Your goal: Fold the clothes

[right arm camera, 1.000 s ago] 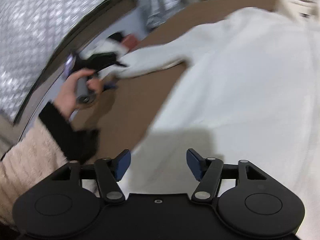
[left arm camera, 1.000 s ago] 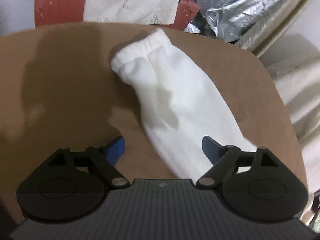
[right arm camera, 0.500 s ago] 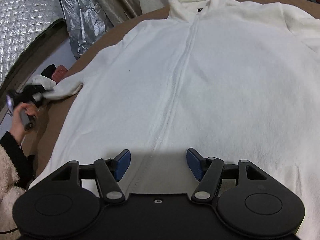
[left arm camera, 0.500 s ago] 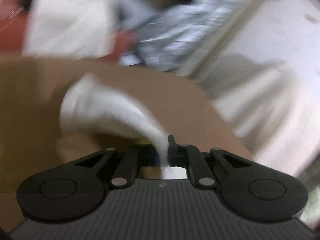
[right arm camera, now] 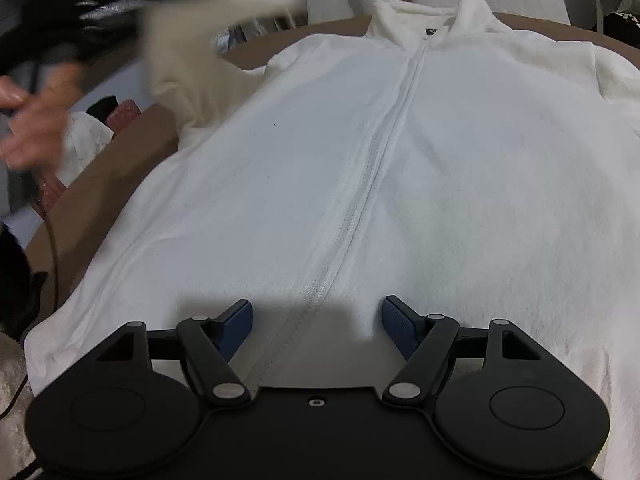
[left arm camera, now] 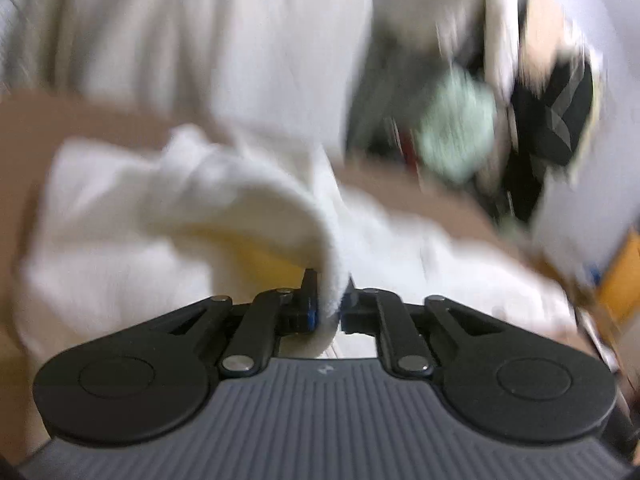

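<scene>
Lifted off the brown surface (right arm camera: 100, 200) since a second ago, the sleeve (left arm camera: 224, 200) hangs pinched in the left tongs (left arm camera: 330, 306), left of the jacket (right arm camera: 400, 160) lying flat, zipper running away from the wide, empty right tongs (right arm camera: 316, 326).

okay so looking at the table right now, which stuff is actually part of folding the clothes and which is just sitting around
Part of the job:
white zip-up fleece jacket spread on the brown table
its sleeve, pinched in the left claw
right claw, open above the hem

Just lying about:
red item with white cloth beyond the table edge
blurred dark clutter
</scene>
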`<state>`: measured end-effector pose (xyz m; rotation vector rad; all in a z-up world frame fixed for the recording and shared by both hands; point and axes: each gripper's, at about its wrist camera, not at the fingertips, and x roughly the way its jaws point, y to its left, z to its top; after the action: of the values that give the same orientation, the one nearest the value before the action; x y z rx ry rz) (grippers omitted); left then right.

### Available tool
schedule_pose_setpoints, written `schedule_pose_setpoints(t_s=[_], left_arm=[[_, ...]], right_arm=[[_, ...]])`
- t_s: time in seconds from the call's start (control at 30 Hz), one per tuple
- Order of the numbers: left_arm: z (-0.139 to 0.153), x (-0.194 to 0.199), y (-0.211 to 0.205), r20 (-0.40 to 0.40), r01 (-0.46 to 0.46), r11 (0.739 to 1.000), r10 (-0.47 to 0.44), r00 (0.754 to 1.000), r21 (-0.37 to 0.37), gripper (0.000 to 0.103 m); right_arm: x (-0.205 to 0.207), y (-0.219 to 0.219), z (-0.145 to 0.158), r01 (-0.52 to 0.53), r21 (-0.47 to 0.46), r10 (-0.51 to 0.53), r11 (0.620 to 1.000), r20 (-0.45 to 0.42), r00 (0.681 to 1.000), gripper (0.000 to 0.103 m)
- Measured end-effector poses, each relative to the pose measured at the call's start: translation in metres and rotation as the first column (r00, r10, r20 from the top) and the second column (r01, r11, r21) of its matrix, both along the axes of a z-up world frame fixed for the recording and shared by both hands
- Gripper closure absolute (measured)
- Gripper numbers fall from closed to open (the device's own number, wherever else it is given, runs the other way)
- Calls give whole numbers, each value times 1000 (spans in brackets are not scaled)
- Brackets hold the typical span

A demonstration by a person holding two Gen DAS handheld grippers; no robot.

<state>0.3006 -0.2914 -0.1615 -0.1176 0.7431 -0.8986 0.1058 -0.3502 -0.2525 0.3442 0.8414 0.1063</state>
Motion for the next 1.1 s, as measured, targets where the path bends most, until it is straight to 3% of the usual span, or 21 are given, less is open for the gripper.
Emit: schedule_pose_setpoints(t_s=[0.1, 0.23, 0.3, 0.43, 0.5, 0.63, 0.73, 0.87, 0.9, 0.97, 1.0, 1.03, 1.1], left_arm=[[-25, -11, -9, -19, 73, 993, -71, 997, 90, 90], [-14, -5, 30, 78, 12, 995, -20, 997, 100, 69], [-8, 1, 51, 78, -57, 995, 50, 996, 81, 69], [-4, 32, 87, -34, -171, 985, 170, 985, -31, 65], [-9, 45, 99, -78, -231, 972, 228, 971, -39, 61], [-40, 67, 102, -87, -330, 938, 339, 937, 104, 61], [-56, 77, 110, -154, -346, 925, 370, 916, 159, 61], [-57, 77, 110, -143, -326, 924, 357, 923, 200, 61], [-58, 77, 111, -146, -330, 923, 360, 921, 199, 61], [-59, 77, 115, -167, -342, 922, 372, 913, 184, 61], [-59, 78, 118, -182, -342, 923, 373, 910, 178, 61], [-59, 79, 120, -198, -343, 923, 373, 906, 173, 61], [-59, 82, 124, -228, -344, 925, 374, 899, 163, 59]], right_arm=[[-2, -1, 1, -16, -2, 16, 1000, 14, 1000, 26], [-3, 1, 4, -47, -39, 49, 998, 27, 998, 27], [0, 1, 10, -38, -43, 39, 998, 29, 999, 27], [15, -4, 36, 15, -40, -11, 999, 107, 994, 27], [25, 0, 53, 41, -94, -26, 995, 164, 986, 27], [55, 25, 75, 37, -284, 30, 958, 227, 973, 27], [90, 46, 74, -10, -416, 100, 909, 196, 975, 27], [143, 56, 48, -62, -505, 137, 861, 112, 984, 27], [157, 46, 37, -39, -504, 94, 863, 83, 992, 31], [168, 25, 36, 49, -446, -10, 894, 88, 996, 56], [165, 15, 45, 105, -385, -58, 917, 130, 990, 89], [163, 5, 54, 159, -321, -108, 934, 169, 980, 96], [136, -9, 81, 297, -274, -212, 915, 298, 931, 96]])
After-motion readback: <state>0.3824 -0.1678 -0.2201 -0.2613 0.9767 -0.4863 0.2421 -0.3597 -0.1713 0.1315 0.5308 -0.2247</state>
